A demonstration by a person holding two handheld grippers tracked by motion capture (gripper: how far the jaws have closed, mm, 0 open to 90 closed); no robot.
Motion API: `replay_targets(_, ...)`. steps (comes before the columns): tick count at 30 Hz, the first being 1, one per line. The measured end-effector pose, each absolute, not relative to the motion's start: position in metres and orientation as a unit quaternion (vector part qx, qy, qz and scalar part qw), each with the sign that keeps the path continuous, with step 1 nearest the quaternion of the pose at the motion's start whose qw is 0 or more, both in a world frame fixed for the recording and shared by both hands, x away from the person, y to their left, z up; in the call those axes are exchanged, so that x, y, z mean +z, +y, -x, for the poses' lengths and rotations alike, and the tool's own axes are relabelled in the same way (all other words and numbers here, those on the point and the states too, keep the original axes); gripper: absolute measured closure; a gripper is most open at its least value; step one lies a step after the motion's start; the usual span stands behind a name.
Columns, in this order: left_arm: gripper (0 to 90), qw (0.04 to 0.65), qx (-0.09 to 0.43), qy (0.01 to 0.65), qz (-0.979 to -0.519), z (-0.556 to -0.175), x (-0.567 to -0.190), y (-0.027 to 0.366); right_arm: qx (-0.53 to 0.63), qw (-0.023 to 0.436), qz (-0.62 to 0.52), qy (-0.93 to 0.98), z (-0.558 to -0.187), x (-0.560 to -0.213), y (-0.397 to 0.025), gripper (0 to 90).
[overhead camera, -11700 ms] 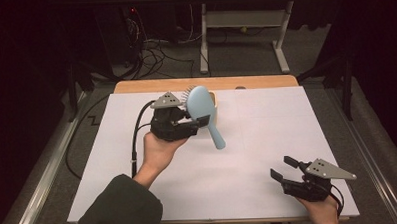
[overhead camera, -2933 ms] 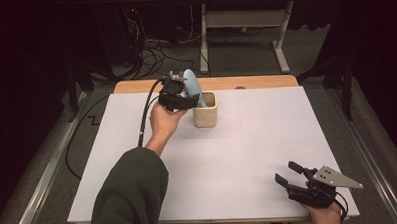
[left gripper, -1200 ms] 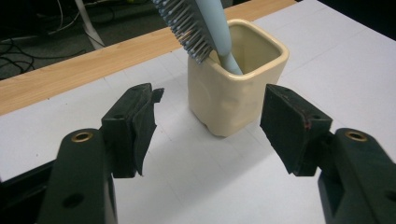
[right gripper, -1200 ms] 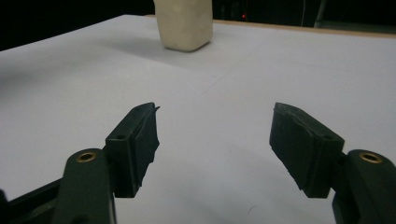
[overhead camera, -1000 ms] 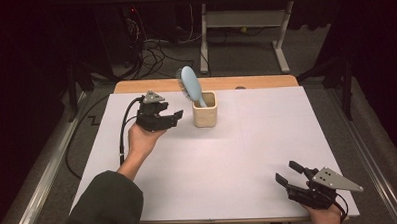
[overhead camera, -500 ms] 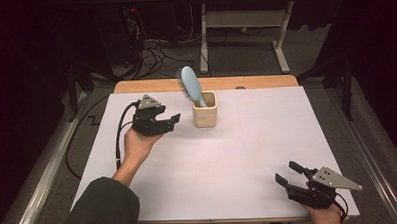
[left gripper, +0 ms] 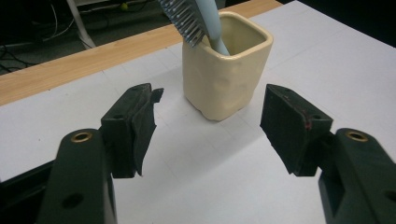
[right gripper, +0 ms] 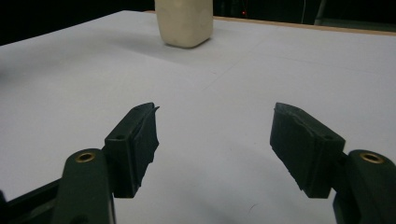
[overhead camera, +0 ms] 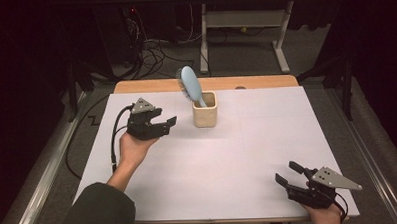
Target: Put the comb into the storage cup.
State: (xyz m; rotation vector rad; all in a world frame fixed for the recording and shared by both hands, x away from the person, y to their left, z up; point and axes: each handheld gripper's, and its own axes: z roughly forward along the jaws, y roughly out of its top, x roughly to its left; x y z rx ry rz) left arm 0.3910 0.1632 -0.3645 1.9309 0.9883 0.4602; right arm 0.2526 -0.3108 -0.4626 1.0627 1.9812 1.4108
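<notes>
A light blue hairbrush (overhead camera: 190,86) stands handle-down in a cream square cup (overhead camera: 205,109) near the table's far middle, its bristled head leaning left over the rim. In the left gripper view the cup (left gripper: 225,65) and brush (left gripper: 196,18) sit just beyond the jaws. My left gripper (overhead camera: 166,124) hovers open to the left of the cup, holding nothing. At the near right corner my right gripper (overhead camera: 284,173) rests open and empty, and the cup (right gripper: 184,21) shows far ahead of it in the right gripper view.
The table is covered with a white sheet (overhead camera: 223,161), with a wooden strip (overhead camera: 245,82) along the far edge. A black cable (overhead camera: 114,140) trails from the left gripper. Cables and a desk frame (overhead camera: 243,25) lie on the floor beyond the table.
The left gripper carried the brush to the cup, let it go there and has drawn back left and toward the person, open. The right gripper has stayed put.
</notes>
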Motion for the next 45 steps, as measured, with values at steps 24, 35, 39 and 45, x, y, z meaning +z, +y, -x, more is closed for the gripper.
replay_targets(24, 35.1, 0.456, 0.182, 0.404, -0.772, -0.372, -0.373, 0.185, 0.515, 0.241, -0.39, 0.725, -0.253, -0.463, -0.311, 32.3)
replay_targets(35, 34.6, 0.473, 0.187, 0.409, -0.758, -0.36, -0.369, 0.197, 0.512, 0.244, -0.389, 0.726, -0.252, -0.462, -0.311, 32.4)
replay_targets(39, 34.4, 0.473, 0.193, 0.41, -0.756, -0.356, -0.369, 0.2, 0.513, 0.243, -0.389, 0.725, -0.253, -0.462, -0.311, 32.3)
replay_targets(45, 34.1, 0.475, 0.199, 0.41, -0.753, -0.353, -0.369, 0.204, 0.514, 0.242, -0.39, 0.725, -0.253, -0.463, -0.311, 32.3)
